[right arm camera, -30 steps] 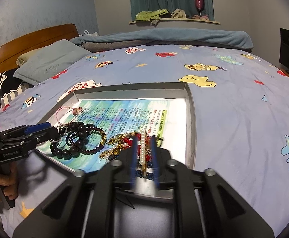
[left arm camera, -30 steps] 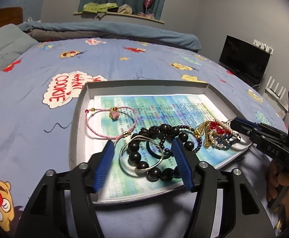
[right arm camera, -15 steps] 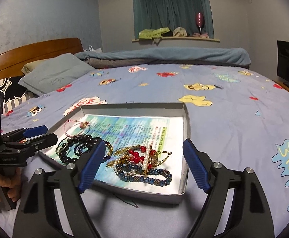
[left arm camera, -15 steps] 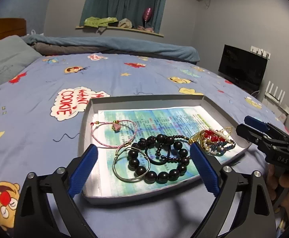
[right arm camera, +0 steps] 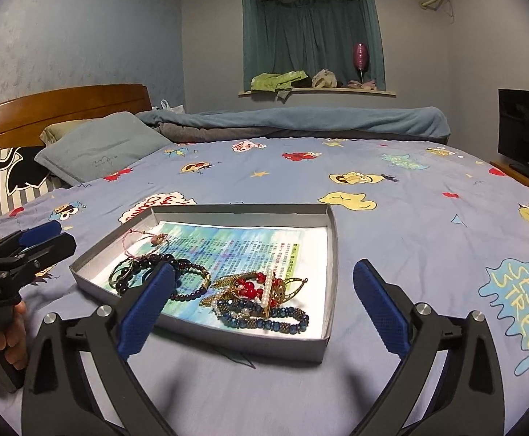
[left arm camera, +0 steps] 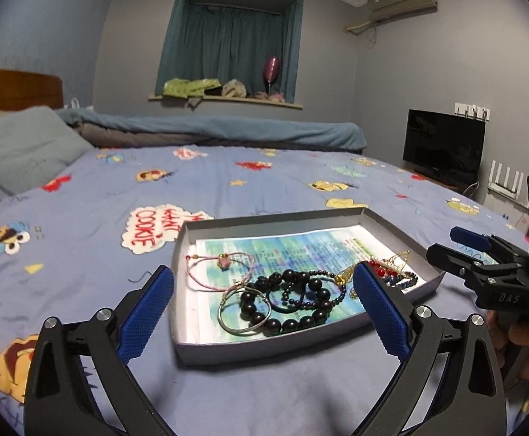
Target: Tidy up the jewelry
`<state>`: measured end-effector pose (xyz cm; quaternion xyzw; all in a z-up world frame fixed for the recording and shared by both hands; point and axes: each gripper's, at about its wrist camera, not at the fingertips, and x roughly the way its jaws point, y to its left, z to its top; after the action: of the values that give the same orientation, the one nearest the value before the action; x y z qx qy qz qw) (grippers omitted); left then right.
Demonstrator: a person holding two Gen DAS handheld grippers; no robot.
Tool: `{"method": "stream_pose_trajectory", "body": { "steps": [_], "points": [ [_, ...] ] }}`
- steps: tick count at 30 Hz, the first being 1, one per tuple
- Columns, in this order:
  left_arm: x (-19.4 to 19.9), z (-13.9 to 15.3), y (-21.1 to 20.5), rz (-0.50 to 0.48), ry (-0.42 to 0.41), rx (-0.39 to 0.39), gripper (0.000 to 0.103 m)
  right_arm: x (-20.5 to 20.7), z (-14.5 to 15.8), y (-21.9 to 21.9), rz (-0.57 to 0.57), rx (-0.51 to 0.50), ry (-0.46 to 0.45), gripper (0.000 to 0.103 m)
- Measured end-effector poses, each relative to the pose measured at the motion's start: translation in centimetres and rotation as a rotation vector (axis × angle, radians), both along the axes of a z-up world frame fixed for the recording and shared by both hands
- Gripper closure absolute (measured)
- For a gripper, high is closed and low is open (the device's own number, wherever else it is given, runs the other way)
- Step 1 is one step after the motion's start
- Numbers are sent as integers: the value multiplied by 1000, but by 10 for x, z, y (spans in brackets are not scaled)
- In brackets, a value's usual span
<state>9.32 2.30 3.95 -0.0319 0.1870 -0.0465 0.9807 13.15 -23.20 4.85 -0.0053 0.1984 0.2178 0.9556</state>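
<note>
Both tongs have let go and drawn back from the tray (left arm camera: 191, 348): the left gripper (left arm camera: 264, 312) and the right gripper (right arm camera: 262, 312) now hang over the bedspread (left arm camera: 82, 225) short of the near wall, and both sets of jaws are opening, already spread wide, with nothing between the blue pads. A second ago the left pads framed the silver bangle (left arm camera: 244, 310) and big black beads (left arm camera: 289, 309), while the right pair was nearly closed around the pearl strand (right arm camera: 267, 287); that strand now lies free across the red-and-gold tangle (right arm camera: 253, 287), beside the blue beaded bracelet (right arm camera: 264, 318). All the jewelry sits inside the tray on its printed paper liner (right arm camera: 228, 243), the pink cord bracelet (left arm camera: 220, 269) apart towards the far left corner. My reading is that a placing step has just ended, though the pieces by the front wall look heaped rather than sorted
</note>
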Motion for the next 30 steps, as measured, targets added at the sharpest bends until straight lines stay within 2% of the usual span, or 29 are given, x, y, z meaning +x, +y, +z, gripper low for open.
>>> {"method": "stream_pose_trajectory", "body": {
  "steps": [7,17,30],
  "points": [
    [-13,-11,3,34,31,-9,5,-27,-2,-1,16,4,-33,6],
    [-43,-8,-6,39,-87,31,5,-50,-5,2,23,-8,-62,5],
    [-44,-8,-14,33,-89,74,5,-54,-6,4,20,-17,-71,5]
  ]
}}
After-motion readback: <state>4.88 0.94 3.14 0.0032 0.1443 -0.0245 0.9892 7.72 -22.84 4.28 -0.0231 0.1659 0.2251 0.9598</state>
